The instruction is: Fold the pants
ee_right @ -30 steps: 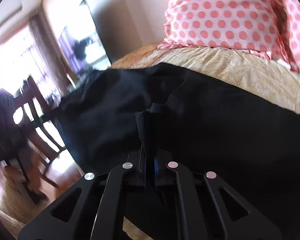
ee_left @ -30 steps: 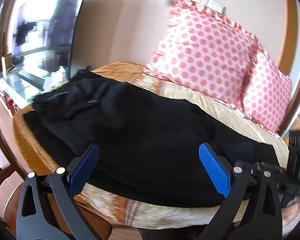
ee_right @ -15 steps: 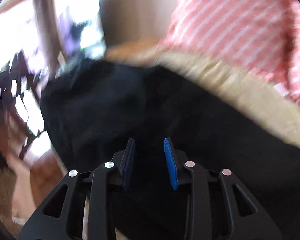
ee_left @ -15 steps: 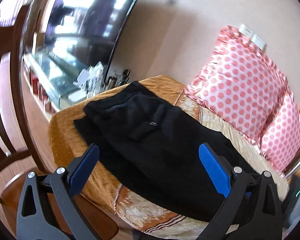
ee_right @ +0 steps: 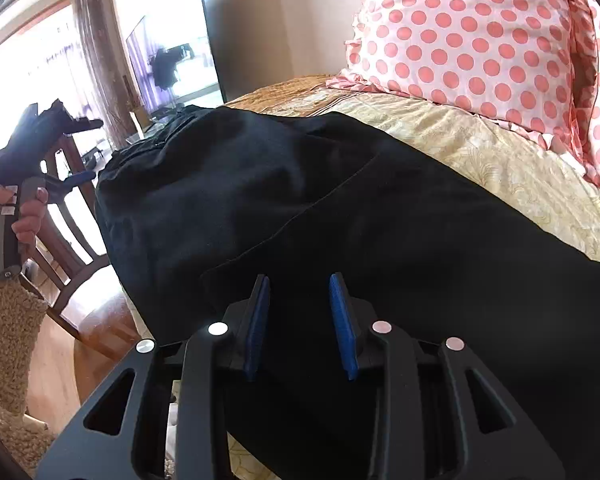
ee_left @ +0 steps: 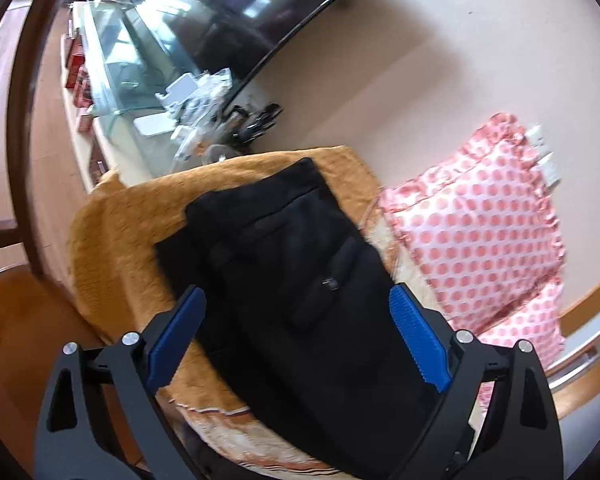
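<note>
- Black pants (ee_right: 300,200) spread flat along the near edge of the bed (ee_right: 500,152), waistband end towards the television (ee_left: 236,8), legs running back under both grippers.
- Back pocket with a small button facing up on the pants in the left wrist view (ee_left: 324,280).
- Right gripper (ee_right: 300,320) low over the pants, blue pads a narrow gap apart after just opening; dark cloth below the gap, nothing pinched.
- Left gripper (ee_left: 296,332) above the waistband half of the pants, spread wide though just drawn in a little, empty; gripped by a hand (ee_right: 24,216) in a fuzzy tan sleeve (ee_right: 8,320), left of the pants in the right wrist view.
- Pink polka-dot pillows (ee_right: 480,40) against the wall, beyond the pants.
- Wooden chair (ee_right: 72,240) beside the bed, off the waistband end of the pants.
</note>
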`<state>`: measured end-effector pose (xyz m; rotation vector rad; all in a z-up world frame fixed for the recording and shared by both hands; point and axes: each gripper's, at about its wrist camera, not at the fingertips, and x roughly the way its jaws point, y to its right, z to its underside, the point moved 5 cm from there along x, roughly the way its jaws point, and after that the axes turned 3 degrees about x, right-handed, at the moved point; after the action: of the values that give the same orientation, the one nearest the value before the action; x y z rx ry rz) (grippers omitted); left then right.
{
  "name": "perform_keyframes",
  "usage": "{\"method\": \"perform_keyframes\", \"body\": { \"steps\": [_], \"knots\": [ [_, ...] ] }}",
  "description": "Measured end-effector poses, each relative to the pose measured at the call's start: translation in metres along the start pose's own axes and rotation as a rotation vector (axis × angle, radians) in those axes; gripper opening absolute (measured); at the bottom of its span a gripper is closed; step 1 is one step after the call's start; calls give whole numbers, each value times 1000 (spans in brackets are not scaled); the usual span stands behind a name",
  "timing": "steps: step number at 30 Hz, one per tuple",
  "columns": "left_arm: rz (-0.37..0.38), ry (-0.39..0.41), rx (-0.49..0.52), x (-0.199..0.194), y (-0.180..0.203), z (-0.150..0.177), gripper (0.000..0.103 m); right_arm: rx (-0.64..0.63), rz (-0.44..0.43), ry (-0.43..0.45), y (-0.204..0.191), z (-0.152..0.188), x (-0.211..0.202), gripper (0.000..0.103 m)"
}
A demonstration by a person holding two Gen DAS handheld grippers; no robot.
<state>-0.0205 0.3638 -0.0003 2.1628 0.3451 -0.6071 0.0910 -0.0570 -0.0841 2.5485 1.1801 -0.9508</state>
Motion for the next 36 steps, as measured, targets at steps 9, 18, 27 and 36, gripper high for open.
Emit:
{"method": "perform_keyframes", "body": {
  "steps": [9,18,27,36],
  "knots": [
    [-28,-142,-75,21,-2,17,74,-5,1,5,0,0,0,34],
    [15,-156,-128,27,0,21,65,-7,-1,14,-1,0,-1,34],
    [-48,-89,-123,9,-12,24,5,-12,-1,17,-1,1,-1,34],
    [-78,-84,-80,3,-29,37,7,-16,1,20,-1,0,0,34]
  ]
}}
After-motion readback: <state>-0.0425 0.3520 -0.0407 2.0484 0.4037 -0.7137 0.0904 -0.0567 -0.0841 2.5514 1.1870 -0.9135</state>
